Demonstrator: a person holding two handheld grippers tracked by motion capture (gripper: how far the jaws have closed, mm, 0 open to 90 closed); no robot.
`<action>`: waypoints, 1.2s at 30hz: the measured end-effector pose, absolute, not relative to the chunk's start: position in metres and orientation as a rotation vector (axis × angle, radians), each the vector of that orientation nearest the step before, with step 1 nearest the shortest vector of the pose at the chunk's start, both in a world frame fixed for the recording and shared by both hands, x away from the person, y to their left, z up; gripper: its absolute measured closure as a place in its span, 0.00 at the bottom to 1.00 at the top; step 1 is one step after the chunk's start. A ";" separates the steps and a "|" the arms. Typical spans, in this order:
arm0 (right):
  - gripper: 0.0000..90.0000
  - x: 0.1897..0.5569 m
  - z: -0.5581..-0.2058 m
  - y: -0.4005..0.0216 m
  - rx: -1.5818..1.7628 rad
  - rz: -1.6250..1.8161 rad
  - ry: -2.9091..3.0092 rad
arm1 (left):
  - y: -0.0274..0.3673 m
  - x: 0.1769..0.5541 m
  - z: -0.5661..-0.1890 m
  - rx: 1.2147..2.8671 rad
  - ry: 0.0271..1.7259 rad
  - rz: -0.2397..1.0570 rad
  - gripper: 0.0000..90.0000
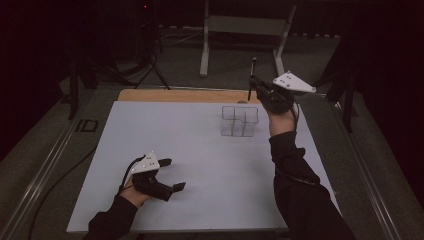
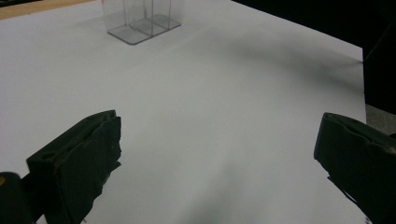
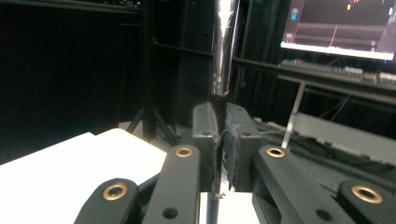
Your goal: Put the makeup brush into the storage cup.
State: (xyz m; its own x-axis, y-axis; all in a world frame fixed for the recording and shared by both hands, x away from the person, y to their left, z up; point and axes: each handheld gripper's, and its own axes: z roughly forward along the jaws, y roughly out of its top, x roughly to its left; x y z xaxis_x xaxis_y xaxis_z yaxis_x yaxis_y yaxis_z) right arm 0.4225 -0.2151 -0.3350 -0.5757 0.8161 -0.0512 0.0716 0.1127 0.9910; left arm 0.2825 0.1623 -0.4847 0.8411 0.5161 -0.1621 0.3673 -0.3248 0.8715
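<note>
My right gripper [image 1: 256, 86] is raised beyond the table's far right part, just behind a clear plastic box [image 1: 240, 121] with several compartments. Its jaws are shut on a slim metal rod [image 1: 252, 75] that stands upright above them. In the right gripper view the rod [image 3: 223, 60] looks shiny and silver, and it rises from between the pressed pads of the gripper [image 3: 223, 140]. My left gripper [image 1: 172, 175] rests low over the white sheet at the near left, open with nothing between its jaws. The left gripper view has its jaws [image 2: 217, 158] wide apart and the clear box [image 2: 140, 21] far ahead.
A white sheet [image 1: 200, 165] covers the table, with a strip of bare wood [image 1: 175, 95] at the far edge. A metal stand [image 1: 245, 30] is on the floor behind the table. A lit monitor [image 3: 341, 25] sits in the dark background.
</note>
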 end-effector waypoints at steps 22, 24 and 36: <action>0.93 0.459 -0.400 -0.213 1.046 1.480 1.816 | 0.163 0.282 -0.487 1.955 0.654 0.161 0.02; 0.93 0.460 -0.405 -0.213 1.052 1.474 1.822 | 0.162 0.281 -0.487 1.959 0.652 0.161 0.02; 0.93 0.465 -0.429 -0.209 1.085 1.436 1.863 | 0.163 0.282 -0.488 1.955 0.661 0.148 0.02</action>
